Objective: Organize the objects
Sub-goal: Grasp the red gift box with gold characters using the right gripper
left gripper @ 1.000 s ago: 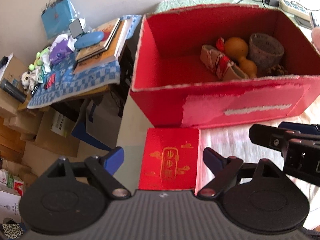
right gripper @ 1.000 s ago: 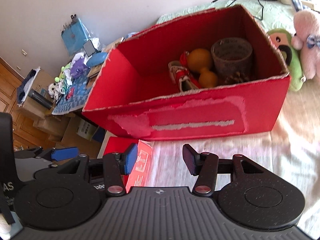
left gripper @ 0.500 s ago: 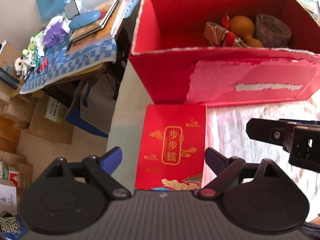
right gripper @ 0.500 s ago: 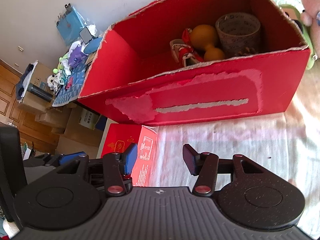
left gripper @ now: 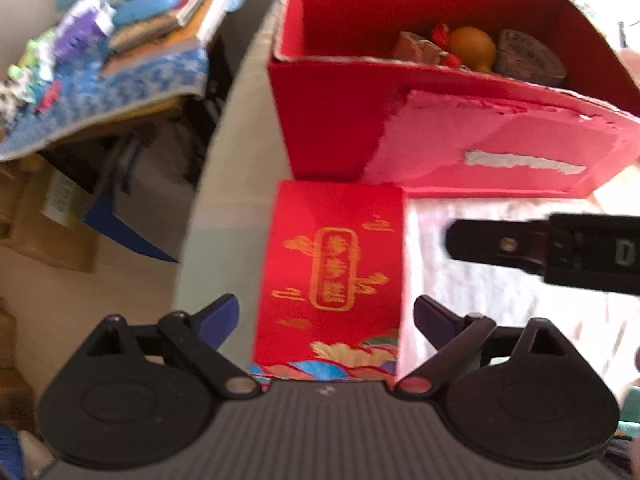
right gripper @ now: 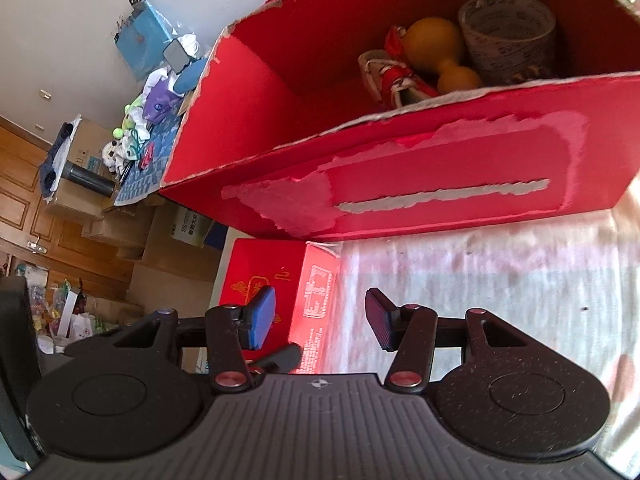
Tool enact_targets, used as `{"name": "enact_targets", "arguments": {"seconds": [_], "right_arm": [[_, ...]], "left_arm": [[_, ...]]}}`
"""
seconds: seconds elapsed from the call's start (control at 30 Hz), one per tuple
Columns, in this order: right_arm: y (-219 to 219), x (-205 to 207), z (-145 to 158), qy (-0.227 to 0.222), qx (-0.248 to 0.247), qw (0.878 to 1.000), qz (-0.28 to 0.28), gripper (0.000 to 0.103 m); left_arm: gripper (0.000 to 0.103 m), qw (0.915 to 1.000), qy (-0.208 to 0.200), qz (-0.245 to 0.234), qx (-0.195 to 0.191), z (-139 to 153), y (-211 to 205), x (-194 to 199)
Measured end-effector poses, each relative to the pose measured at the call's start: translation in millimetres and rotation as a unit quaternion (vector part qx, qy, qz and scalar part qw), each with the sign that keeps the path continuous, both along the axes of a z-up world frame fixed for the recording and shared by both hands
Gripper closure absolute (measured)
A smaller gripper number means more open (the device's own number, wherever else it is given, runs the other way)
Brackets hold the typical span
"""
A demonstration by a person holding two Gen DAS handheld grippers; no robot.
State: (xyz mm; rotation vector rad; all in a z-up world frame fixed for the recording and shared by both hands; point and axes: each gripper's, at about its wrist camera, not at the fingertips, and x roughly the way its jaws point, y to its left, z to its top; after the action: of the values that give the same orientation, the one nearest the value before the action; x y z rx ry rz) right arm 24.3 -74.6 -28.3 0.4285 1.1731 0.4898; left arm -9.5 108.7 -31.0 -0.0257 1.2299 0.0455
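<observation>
We are holding the left claw [left gripper: 326, 314] above a small red gift box [left gripper: 332, 276]; its jaws are standing wide and have just been opening further, with the box lying between the blue pads [left gripper: 218, 318] and neither pad touching it. The small red gift box, printed with gold characters, is lying at lower centre of the left wrist view, on a pale bed cover [left gripper: 492, 280], its far end just beside the near wall of a large red carton [left gripper: 332, 128].

We are holding the right claw [right gripper: 320, 318] part open and gripping nothing; its left pad is overlapping the top of the small red gift box [right gripper: 256, 268] in the frame, and the box's printed side face is showing in the gap between the pads.

In the upper right of both views, the large red carton [right gripper: 440, 184] is holding a yellow gourd [right gripper: 436, 46], a roll of tape [right gripper: 508, 36] and a red-and-white bundle [right gripper: 396, 78]. At upper left, a cluttered desk [left gripper: 92, 92] is carrying books.
</observation>
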Motion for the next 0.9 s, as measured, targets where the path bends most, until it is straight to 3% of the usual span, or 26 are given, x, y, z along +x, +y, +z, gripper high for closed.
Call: {"name": "enact_targets", "arguments": {"seconds": [0.27,0.37,0.73,0.9], "right_arm": [[11,7,-11,0.030,0.021,0.999,0.010,0.048],[14,7,-15,0.043,0.029,0.999,0.012,0.048],[26,12,-26,0.079,0.038,0.996,0.023,0.049],[21,10,-21,0.073,0.021,0.997,0.029,0.058]], "left_arm": [[0.009,0.9998,0.014,-0.013,-0.006,-13,3,5],[0.019,0.9994,0.027,-0.016,-0.013,-18,8,11],[0.021,0.9985,0.024,-0.048,-0.012,-18,6,10],[0.022,0.9979,0.018,-0.063,-0.003,-14,3,7]]}}
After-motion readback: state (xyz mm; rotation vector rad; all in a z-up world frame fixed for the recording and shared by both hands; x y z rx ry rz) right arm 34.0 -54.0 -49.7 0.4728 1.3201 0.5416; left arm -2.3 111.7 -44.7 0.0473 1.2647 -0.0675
